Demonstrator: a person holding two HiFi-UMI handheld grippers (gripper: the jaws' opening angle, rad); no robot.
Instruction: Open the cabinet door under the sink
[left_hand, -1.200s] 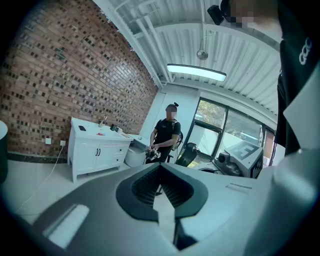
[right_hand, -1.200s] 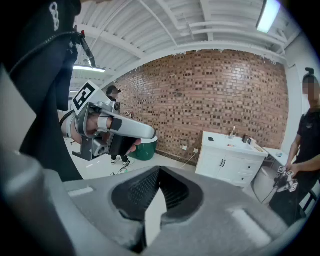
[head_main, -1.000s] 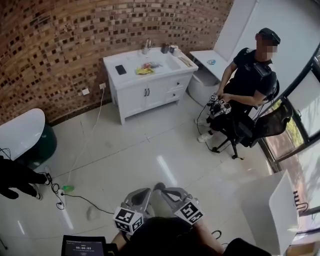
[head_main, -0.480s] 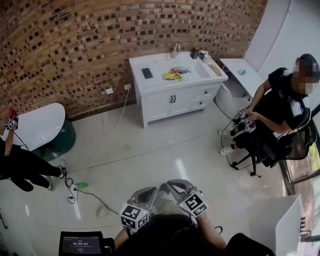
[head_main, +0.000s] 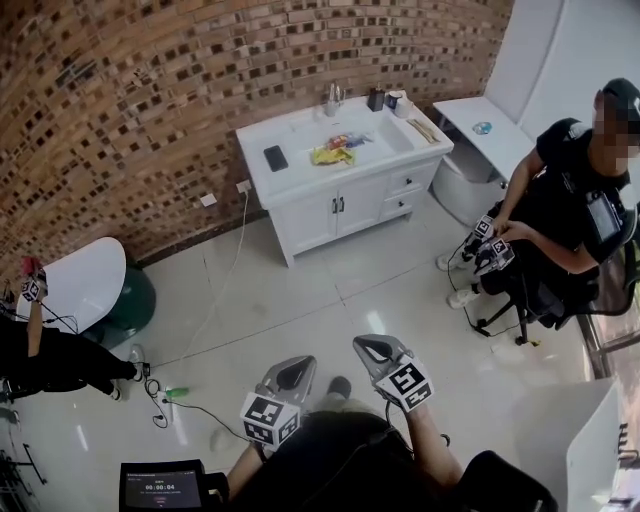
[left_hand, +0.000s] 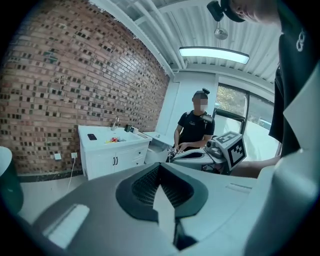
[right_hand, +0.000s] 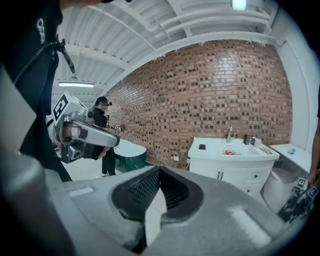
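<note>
Left claw (head_main: 291, 374) and right claw (head_main: 374, 350) both closed, empty, well apart from the sink (head_main: 380, 136). Cabinet door (head_main: 314, 221) sits right under it. Probably a light, stiff panel, so pinch the slim dark handle (head_main: 334, 206).

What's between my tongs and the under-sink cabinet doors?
Nothing: head view shows only bare glossy white floor tiles up to the white cabinet doors.

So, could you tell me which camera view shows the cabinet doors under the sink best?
The head view: the cabinet doors appear largest and unobstructed, both handles visible. The right gripper view shows them face-on but smaller; the left gripper view, small and angled.
</note>
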